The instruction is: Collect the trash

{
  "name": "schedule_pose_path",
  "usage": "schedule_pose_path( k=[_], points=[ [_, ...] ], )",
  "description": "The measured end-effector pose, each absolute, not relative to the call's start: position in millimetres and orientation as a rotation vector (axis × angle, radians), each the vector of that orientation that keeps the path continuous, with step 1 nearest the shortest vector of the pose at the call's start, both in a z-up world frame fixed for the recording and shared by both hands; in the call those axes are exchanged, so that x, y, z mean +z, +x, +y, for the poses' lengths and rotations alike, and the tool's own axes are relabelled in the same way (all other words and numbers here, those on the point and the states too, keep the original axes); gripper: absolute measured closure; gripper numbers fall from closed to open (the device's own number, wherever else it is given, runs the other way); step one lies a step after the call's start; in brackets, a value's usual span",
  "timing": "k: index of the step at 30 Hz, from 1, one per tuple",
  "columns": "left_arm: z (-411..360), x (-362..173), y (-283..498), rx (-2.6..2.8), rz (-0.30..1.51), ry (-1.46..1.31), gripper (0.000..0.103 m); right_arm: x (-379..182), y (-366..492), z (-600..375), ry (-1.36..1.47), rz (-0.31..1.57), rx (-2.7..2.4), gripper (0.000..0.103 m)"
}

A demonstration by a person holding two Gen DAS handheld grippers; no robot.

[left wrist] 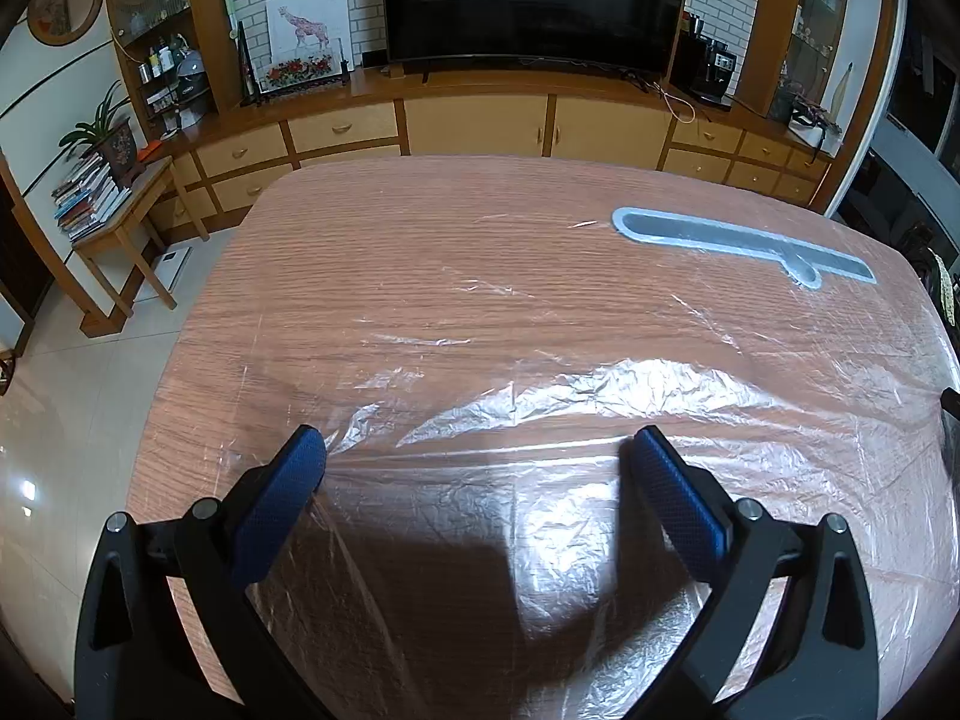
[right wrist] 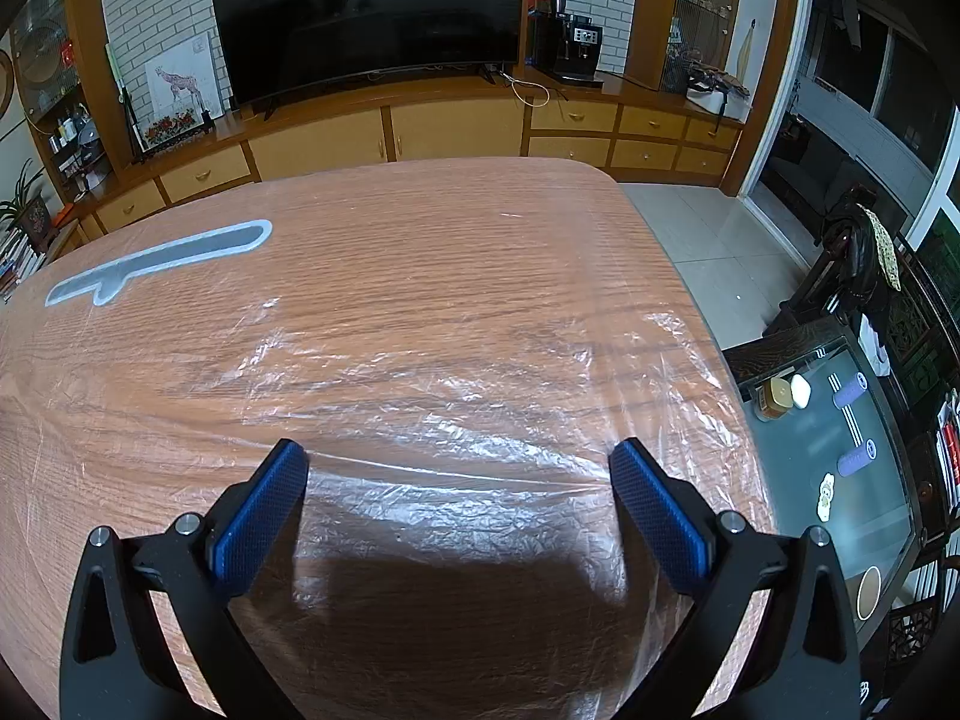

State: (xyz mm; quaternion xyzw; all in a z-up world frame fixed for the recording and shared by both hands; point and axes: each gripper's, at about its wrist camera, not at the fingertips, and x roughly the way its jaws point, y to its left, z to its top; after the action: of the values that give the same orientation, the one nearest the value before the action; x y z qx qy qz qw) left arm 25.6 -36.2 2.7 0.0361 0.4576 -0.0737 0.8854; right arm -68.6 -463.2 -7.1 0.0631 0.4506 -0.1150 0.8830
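Both our left gripper (left wrist: 477, 450) and right gripper (right wrist: 459, 462) hung spread wide at lower frame over what seemed crinkled clear plastic film (left wrist: 600, 396) covering the wooden table (left wrist: 420, 240).

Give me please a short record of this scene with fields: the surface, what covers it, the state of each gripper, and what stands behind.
surface: wooden table with a grey slot-shaped inset
covering: clear, wrinkled plastic sheet spread over the table
left gripper: open, empty, over the sheet
right gripper: open, empty, over the sheet
trash in view: only the plastic sheet, nothing else loose on the table
background: dark television on a wooden cabinet
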Motion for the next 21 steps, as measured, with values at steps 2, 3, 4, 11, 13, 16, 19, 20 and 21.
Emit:
schedule_pose_path(
  k=[2, 3, 4, 11, 13, 16, 19, 20, 21],
  points=[
    [-37.1, 2.6, 25.6, -0.154, 0.952, 0.076, 0.001, -7.3, -68.5, -463.7, 0.132, 0.938, -0.239, 0.004],
    [-37.1, 2.6, 25.6, -0.154, 0.952, 0.076, 0.001, -7.1, -68.6, -463.3, 0.131, 0.938, -0.239, 0.004],
    [-36.8, 2.7, 25.7, -0.154, 0.952, 0.076, 0.001, -7.1, -68.5, -463.4, 0.131, 0.938, -0.239, 0.004],
    [-36.9, 2.8, 25.7, -0.154, 0.952, 0.076, 0.001, -7.1, -68.5, -463.5, 0.132, 0.938, -0.239, 0.004],
    [-37.4, 2.7, 25.5, -0.154, 0.952, 0.076, 0.001, -7.2, -68.6, -463.7, 0.131, 0.938, -0.239, 0.004],
    [-36.1, 2.8, 26.0, -0.15, 0.952, 0.075, 0.001, -7.1, -68.5, -463.6, 0.131, 0.938, -0.239, 0.004],
    [-32.6, 2.8, 27.1, -0.147, 0.952, 0.074, 0.001, -7.1, -68.5, -463.7, 0.132, 0.938, -0.239, 0.004],
    [-31.9, 3.0, 27.2, -0.146, 0.952, 0.073, 0.001, -7.1, -68.5, -463.6, 0.132, 0.938, -0.239, 0.004],
    [-31.0, 3.0, 27.4, -0.145, 0.952, 0.073, 0.001, -7.0, -68.5, -463.5, 0.131, 0.938, -0.239, 0.004]
  ],
)
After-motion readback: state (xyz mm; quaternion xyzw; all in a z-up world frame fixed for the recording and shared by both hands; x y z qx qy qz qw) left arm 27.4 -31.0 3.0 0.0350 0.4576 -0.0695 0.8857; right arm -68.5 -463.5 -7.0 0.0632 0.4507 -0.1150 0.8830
